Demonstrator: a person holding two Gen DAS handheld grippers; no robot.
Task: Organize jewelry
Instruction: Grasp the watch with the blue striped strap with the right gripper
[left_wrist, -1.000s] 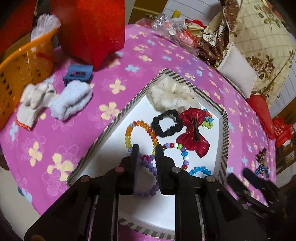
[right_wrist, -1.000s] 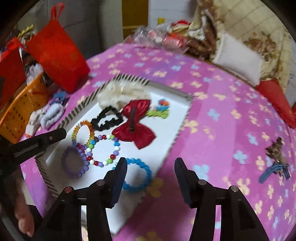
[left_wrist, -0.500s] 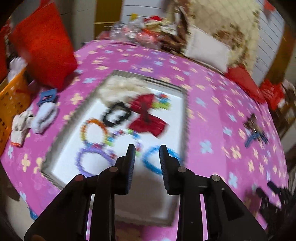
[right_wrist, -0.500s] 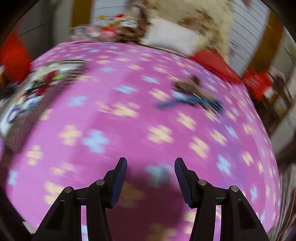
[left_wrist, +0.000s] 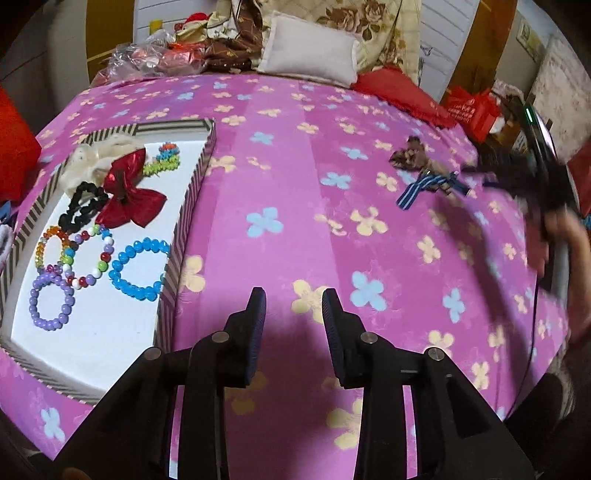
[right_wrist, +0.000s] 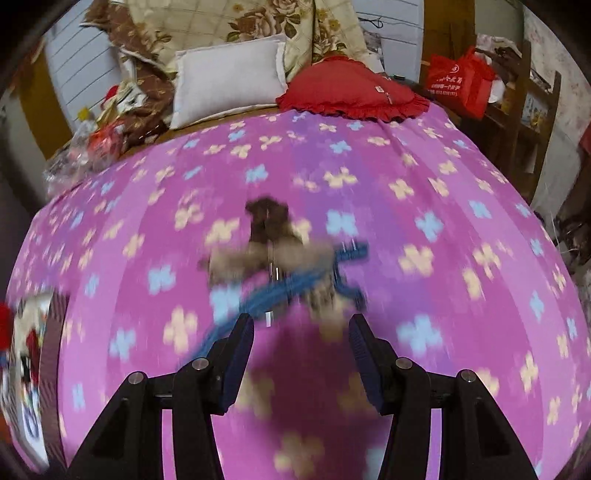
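The right claw (right_wrist: 301, 350) is spread and empty just short of the bows (right_wrist: 280, 258) on the bed, well away from the tray (left_wrist: 192, 192), so go down slowly and pinch one bow's middle, while the empty left claw (left_wrist: 293, 321) is opening.

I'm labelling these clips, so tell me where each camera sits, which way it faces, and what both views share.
Left wrist: on the left gripper, jaws opening and empty, angled down over the pink bedspread, tray at left; the blurred right gripper and a hand show at right.
Right wrist: on the right gripper, open, angled down at the blurred hair bows.
Shared: the bows, bedspread, tray, white pillow.
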